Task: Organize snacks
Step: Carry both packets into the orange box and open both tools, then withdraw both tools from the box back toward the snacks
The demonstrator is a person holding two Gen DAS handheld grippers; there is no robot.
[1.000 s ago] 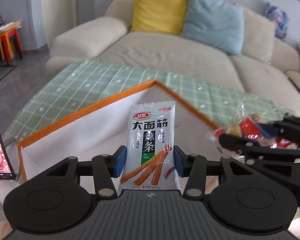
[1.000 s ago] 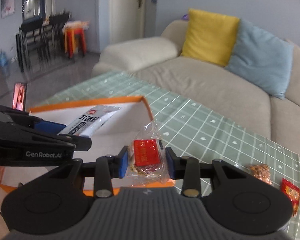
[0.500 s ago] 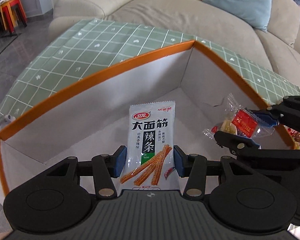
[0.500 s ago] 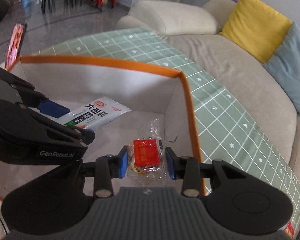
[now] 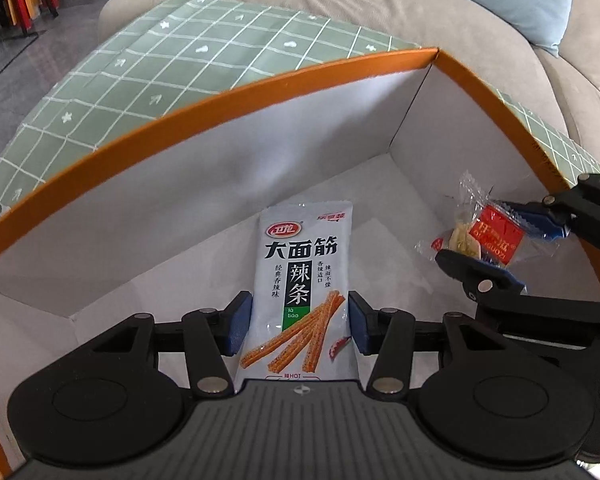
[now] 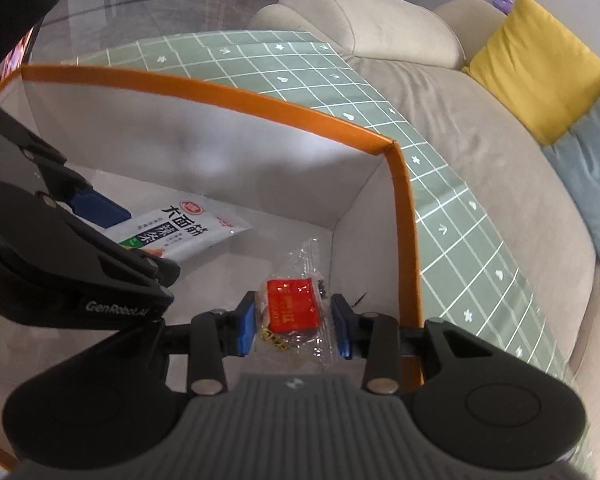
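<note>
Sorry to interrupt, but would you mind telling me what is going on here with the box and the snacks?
A person is putting snacks into a white box with an orange rim on a green checked tablecloth. The left gripper, its fingers just eased wider, has a silver spicy-strip packet between them. The right gripper pinches a clear wrapped snack with a red label. Both are low inside the box.

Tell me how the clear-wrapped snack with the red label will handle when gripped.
The clear-wrapped snack looks light and crinkly: its loose film ends stick out past the jaws of the right gripper, so it will probably flop. The glossy wrap may slip. The pieces inside look brittle, so squeeze gently.
</note>
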